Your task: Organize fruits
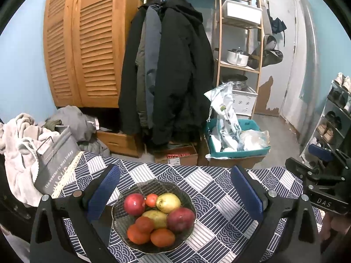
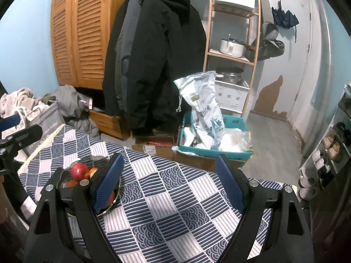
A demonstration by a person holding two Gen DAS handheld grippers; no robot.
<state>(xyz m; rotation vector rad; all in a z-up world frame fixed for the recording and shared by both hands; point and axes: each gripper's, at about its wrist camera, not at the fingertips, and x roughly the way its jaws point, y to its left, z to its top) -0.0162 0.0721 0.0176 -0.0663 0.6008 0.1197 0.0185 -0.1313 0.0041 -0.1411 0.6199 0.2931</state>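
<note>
A dark glass bowl (image 1: 188, 230) sits on the blue-and-white patterned tablecloth (image 1: 210, 179). It holds two red apples (image 1: 134, 203), two yellow pears (image 1: 167, 202), a small tomato (image 1: 151, 199) and three oranges (image 1: 162, 237). My left gripper (image 1: 174, 180) hovers open above the bowl, its blue pads wide apart with nothing between them. In the right wrist view my right gripper (image 2: 170, 175) stands open over bare cloth, to the right of the bowl (image 2: 87, 161). Its left finger hides part of the bowl; a red apple (image 2: 79, 171) shows. The right gripper's body (image 1: 322, 175) appears at the left view's right edge.
The round table ends just beyond the bowl. Past it on the floor stand a teal crate (image 1: 239, 151) with bags, cardboard boxes (image 1: 177, 155), hanging coats (image 1: 169, 70) and a wooden shelf (image 1: 239, 43). A grey laundry basket (image 1: 54, 157) with clothes sits at left, a shoe rack (image 2: 329, 151) at right.
</note>
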